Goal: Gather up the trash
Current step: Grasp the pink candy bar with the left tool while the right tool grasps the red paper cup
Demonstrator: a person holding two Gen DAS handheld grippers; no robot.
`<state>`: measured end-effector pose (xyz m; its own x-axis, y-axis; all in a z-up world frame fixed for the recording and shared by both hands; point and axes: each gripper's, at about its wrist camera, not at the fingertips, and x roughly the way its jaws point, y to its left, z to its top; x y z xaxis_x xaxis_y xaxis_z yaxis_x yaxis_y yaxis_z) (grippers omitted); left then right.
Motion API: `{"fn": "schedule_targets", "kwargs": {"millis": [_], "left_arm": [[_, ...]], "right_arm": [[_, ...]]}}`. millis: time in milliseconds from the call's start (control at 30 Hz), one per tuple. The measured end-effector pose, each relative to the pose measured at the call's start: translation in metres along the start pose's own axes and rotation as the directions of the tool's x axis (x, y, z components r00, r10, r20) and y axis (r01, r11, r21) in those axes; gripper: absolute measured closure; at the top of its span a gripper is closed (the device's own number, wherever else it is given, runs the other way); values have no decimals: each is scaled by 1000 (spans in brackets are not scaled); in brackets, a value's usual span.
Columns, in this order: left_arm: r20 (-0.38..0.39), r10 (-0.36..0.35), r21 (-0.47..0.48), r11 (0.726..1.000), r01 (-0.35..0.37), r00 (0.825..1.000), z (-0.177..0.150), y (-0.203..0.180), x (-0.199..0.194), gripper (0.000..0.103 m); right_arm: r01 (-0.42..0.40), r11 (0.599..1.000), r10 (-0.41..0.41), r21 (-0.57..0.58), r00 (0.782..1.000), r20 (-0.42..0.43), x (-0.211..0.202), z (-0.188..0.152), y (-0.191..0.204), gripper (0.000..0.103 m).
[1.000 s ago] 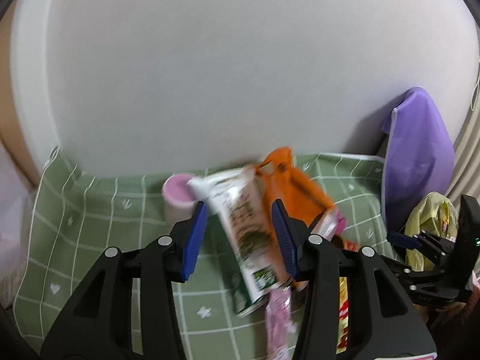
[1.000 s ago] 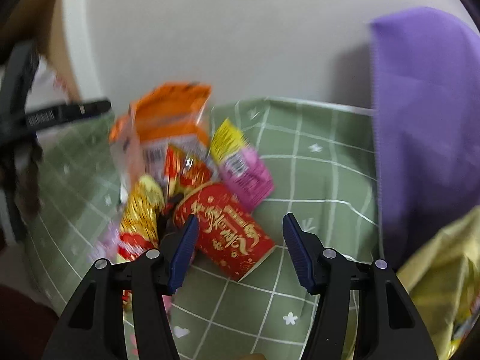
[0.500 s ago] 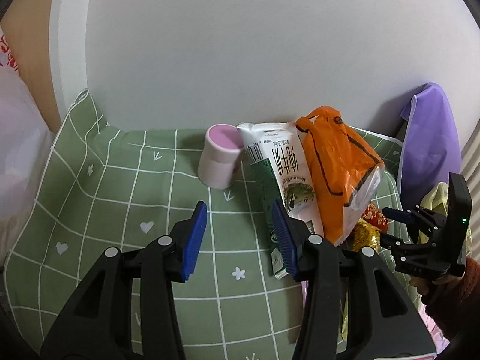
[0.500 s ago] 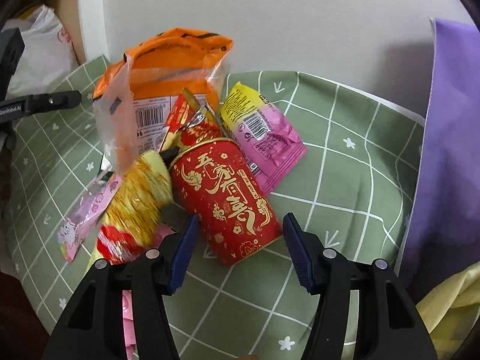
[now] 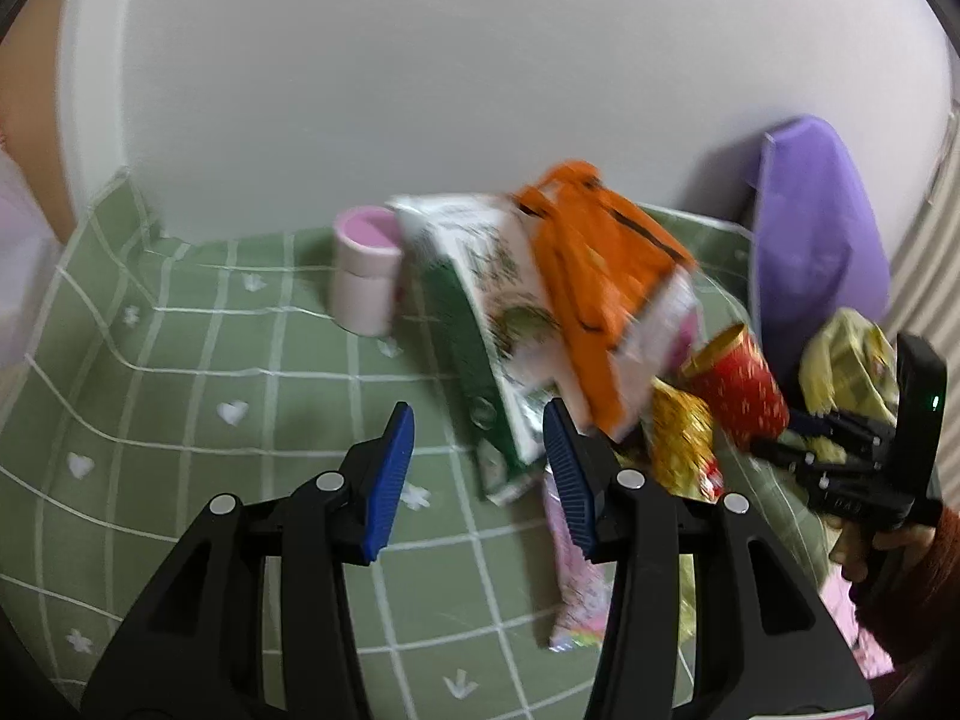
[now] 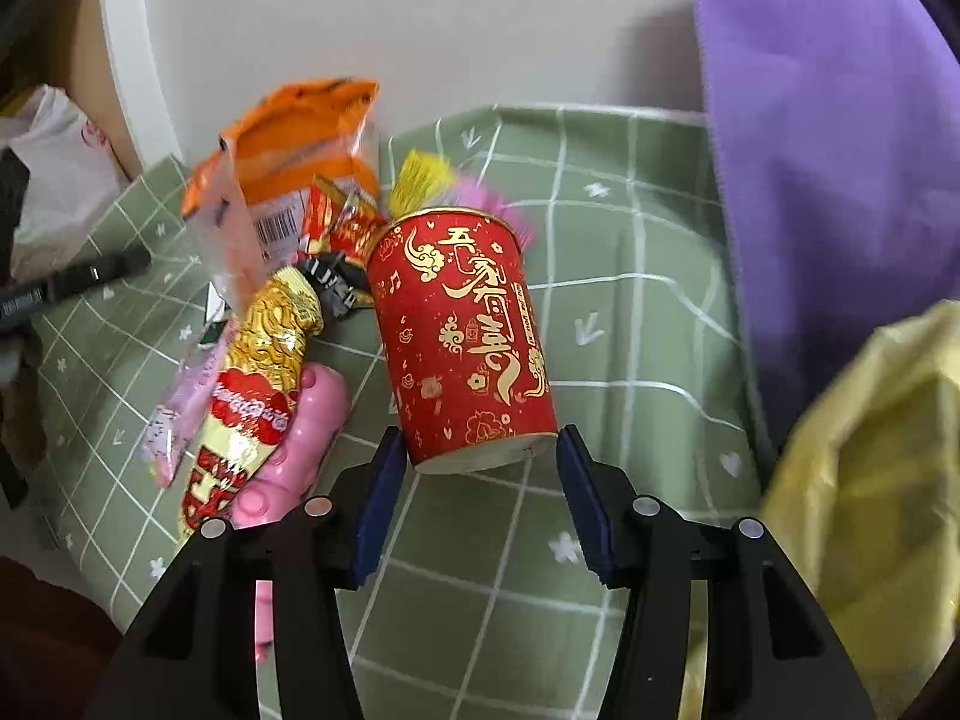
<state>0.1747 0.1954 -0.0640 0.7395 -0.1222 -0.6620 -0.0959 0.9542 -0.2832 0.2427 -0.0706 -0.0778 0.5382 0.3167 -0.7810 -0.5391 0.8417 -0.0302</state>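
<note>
The right gripper (image 6: 474,480) has its jaws closing around the base of the red paper cup (image 6: 465,336), which lies tilted on the green checked surface (image 6: 630,324); squeezed hard, the thin wall could buckle or slip free (it tapers). The left gripper (image 5: 480,468) hangs half-open and empty beside a glossy milk carton (image 5: 486,300) and crinkly orange bag (image 5: 600,276)

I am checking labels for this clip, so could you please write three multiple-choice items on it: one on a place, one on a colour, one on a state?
1. Where does the red cup lie?
A. On the green checked cloth
B. On bare wood
C. In a bin

2. What colour is the cylinder beside the carton?
A. Blue
B. Pink
C. Black

3. What is between the left gripper pads?
A. The red cup
B. Nothing
C. A bottle

Answers: 1 A, the cup lies on its side on the cloth. 2 B, it is pale pink. 3 B, only cloth shows in the gap.
</note>
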Motion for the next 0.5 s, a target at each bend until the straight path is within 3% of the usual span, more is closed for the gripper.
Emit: {"fn": "schedule_targets", "kwargs": {"millis": [133,267,500], "left_arm": [[-49,-64,53,996,66,997,-9,-17,9,59],[-101,-77,69,994,84,992,-16,-32,21,59],[-189,-19,36,999,26,982,-17,-37,47,60]], "right_arm": [[52,996,-54,71,998,30,-23,-3,-8,54],[52,987,-61,154,997,51,-43,-5,-23,54],[39,988,-36,151,999,-26,-37,-36,-15,54]]}}
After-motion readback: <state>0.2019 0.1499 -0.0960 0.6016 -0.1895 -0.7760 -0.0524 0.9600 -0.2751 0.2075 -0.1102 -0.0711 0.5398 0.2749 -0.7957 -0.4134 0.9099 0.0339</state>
